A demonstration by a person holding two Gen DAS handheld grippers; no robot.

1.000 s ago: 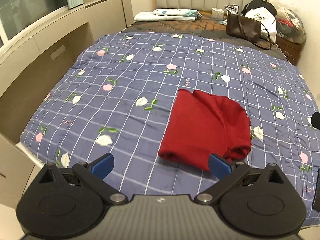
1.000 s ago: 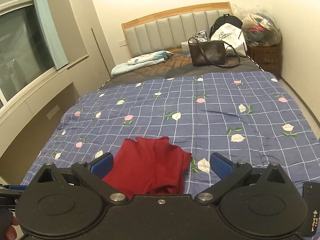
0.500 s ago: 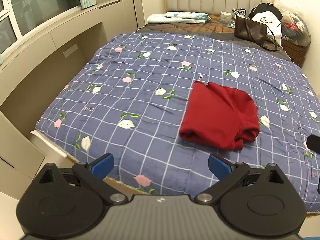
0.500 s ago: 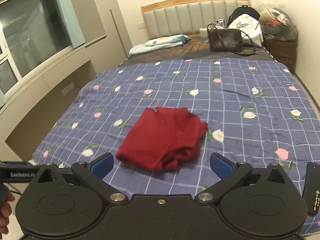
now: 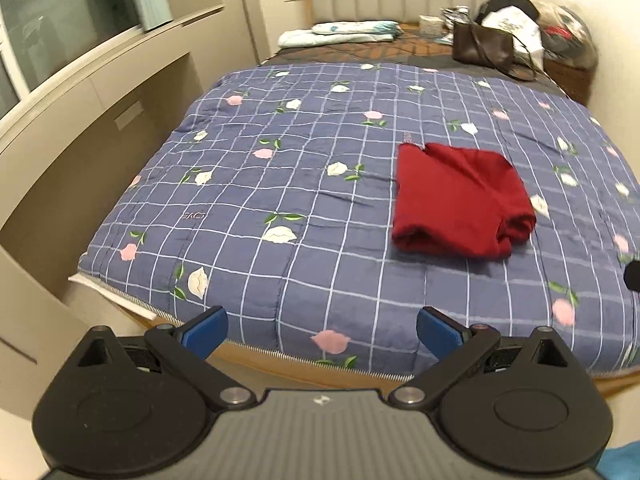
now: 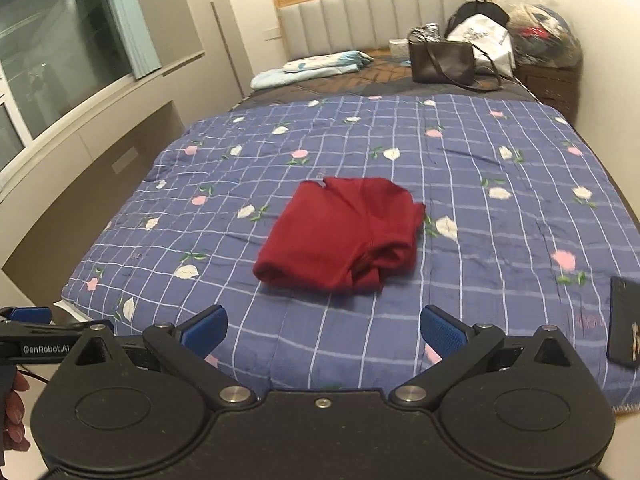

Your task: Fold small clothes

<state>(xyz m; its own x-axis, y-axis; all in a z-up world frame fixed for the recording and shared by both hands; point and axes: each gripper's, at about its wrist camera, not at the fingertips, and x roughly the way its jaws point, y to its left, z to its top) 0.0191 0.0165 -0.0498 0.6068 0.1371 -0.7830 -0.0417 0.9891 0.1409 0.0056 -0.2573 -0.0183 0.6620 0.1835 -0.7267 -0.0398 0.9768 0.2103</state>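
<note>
A red garment (image 5: 460,200) (image 6: 340,234) lies folded into a compact rectangle on the blue floral quilt (image 5: 280,184) (image 6: 500,220), toward the bed's foot. My left gripper (image 5: 322,330) is open and empty, held back over the foot edge of the bed, well short of the garment. My right gripper (image 6: 322,330) is also open and empty, near the foot edge, with the garment ahead and between its fingers' line. The left gripper's tip (image 6: 28,314) shows at the right wrist view's left edge.
A black phone (image 6: 624,320) lies on the quilt at the right. A brown handbag (image 6: 444,60), a white bag (image 6: 480,36) and folded light bedding (image 6: 312,66) sit near the headboard. Beige cabinets (image 5: 80,152) run along the left side. A hand (image 6: 14,412) shows at lower left.
Both grippers have pulled back away from the folded red garment toward the foot of the bed; the garment looks smaller and farther off. Both stayed open.
</note>
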